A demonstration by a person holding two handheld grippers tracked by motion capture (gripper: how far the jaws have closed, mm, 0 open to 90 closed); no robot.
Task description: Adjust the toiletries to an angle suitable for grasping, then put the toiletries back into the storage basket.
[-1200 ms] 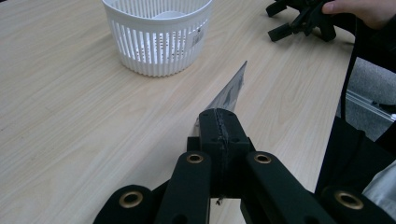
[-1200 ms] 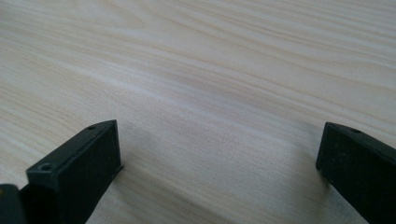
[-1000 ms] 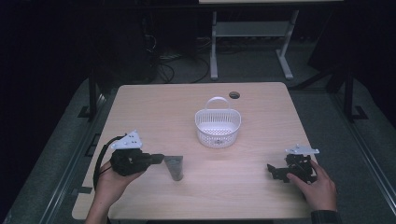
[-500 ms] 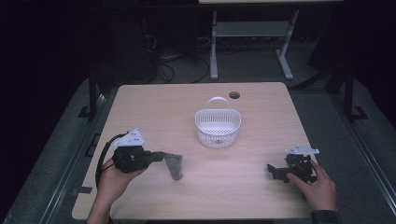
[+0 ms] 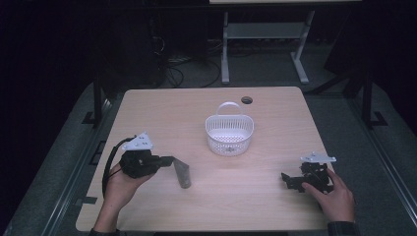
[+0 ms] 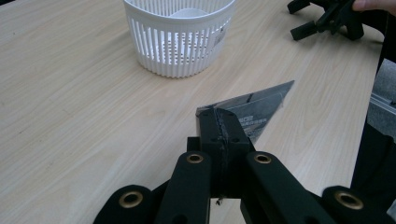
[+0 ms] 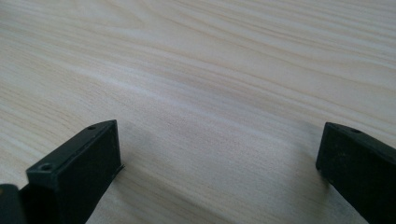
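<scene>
**Carrying the pinched packet to the basket**

The left hand-held gripper [image 5: 169, 161] had its jaws pressed together on one edge of a flat, dark grey foil packet [image 5: 183, 173], which hung from the jaw tips just above the pale wood-grain table [image 5: 162, 113]. In the left gripper view the packet [image 6: 254, 109] jutted beyond the closed jaws as a dark wedge with small printed text, its far corner pointing away toward the right side of the table. The white slotted plastic basket with a loop handle [image 5: 229, 133] stood near the middle of the table, well apart from the packet and farther from the person.

The right hand-held gripper [image 5: 290, 179] rested on the table near the right edge, its jaws spread wide over bare wood, holding nothing.

The step in hand looked like moving the packet into the basket. To do it well, the grip needed to stay firm, since only a thin edge was caught. The packet had to be lifted clear of the basket's rim [image 6: 140, 11] before crossing it, then lowered over the open centre and released there. The light basket could slide if bumped, so the approach was best made from above.
</scene>
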